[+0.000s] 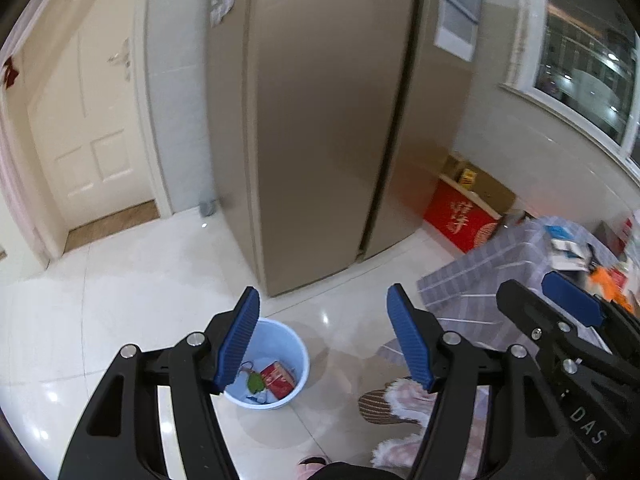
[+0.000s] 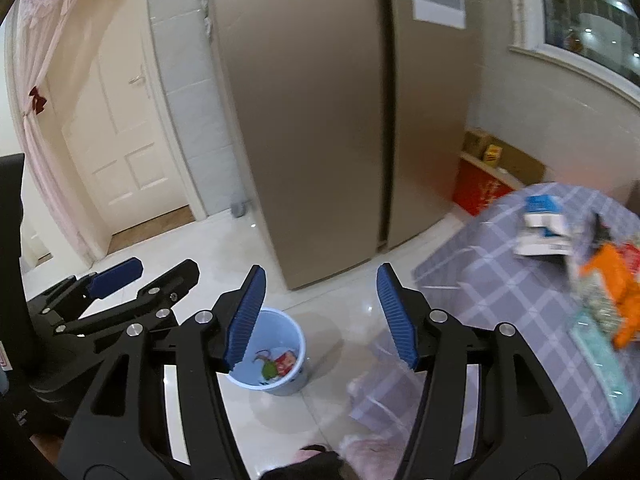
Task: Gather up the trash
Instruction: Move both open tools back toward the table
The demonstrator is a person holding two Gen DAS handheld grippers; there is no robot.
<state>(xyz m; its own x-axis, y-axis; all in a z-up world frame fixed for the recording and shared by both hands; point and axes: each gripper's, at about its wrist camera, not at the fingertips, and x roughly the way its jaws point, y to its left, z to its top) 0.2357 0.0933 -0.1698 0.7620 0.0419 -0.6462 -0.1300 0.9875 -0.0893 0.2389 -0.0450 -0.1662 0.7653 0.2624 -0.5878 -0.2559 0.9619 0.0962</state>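
Left wrist view: the left gripper [image 1: 323, 334] is released, nothing between its blue pads, hanging above the tiled floor [image 1: 120, 280]. Below it stands the blue bin [image 1: 298, 346], which already holds a red packet [image 1: 278, 378] and a green scrap [image 1: 253, 381]. The right gripper [image 1: 552, 300] shows at the right edge, over the cloth-covered counter [image 1: 500, 264].

Right wrist view: the right gripper [image 2: 322, 314] is released and empty, jaws apart. More trash lies along the counter's right edge [image 2: 500, 280]: an orange wrapper [image 2: 612, 276] and a blue-and-white box [image 2: 544, 228], both blurred. The next pick probably goes best by swinging over the counter, settling on one piece, straddling it squarely, then clenching before carrying it to the bin [image 2: 298, 338].
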